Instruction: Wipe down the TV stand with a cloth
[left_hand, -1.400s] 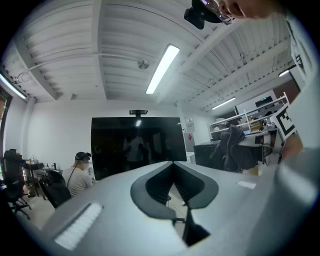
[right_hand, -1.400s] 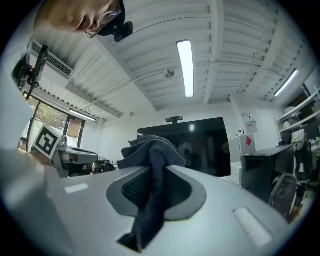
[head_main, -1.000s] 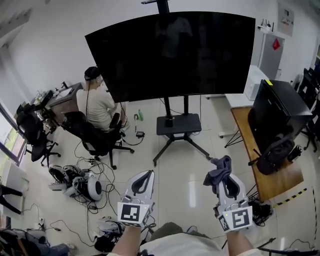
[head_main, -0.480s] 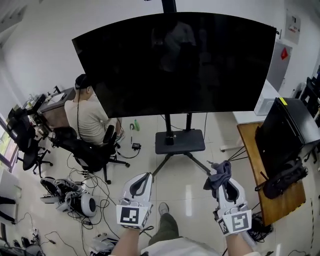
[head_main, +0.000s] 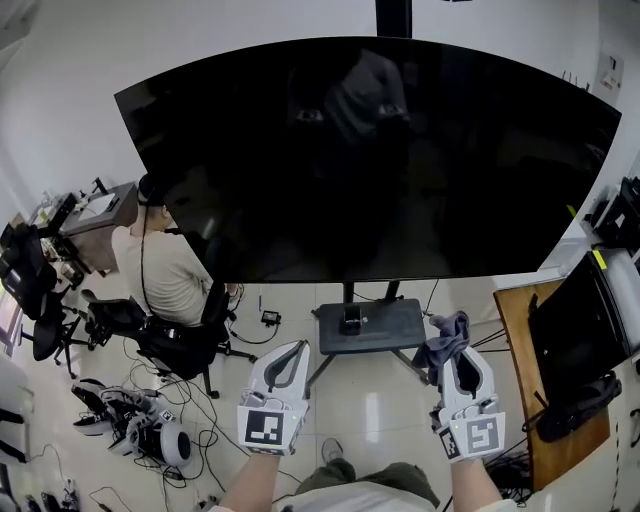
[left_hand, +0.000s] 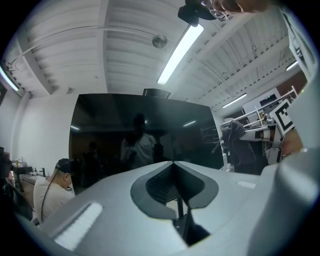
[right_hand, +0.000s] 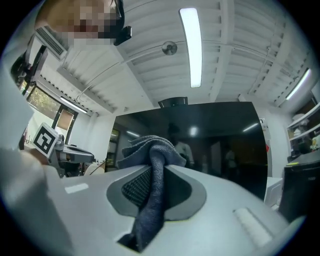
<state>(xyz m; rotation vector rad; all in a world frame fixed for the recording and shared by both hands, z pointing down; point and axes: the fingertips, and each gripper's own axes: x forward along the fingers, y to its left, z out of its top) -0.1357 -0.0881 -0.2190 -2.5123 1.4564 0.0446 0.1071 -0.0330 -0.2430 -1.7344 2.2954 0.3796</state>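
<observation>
**Fingers closed on the left, pinching a cloth on the right**

Fingers of the left gripper meet at their tips with nothing between them, as the left gripper view shows. The right gripper has its jaws clamped on a dark grey cloth. In the right gripper view the cloth runs up between the fingers and bunches over their tips. Both grippers are held up side by side, well apart, and point toward the TV stand. The stand's dark shelf and splayed legs sit on the pale floor just beyond the grippers. Neither gripper nor the cloth touches it. Above it, a large black TV screen fills most of the head view. To the left, a seated person faces away in an office chair, with cables strewn on the floor nearby. A wooden table stands at the right.
</observation>
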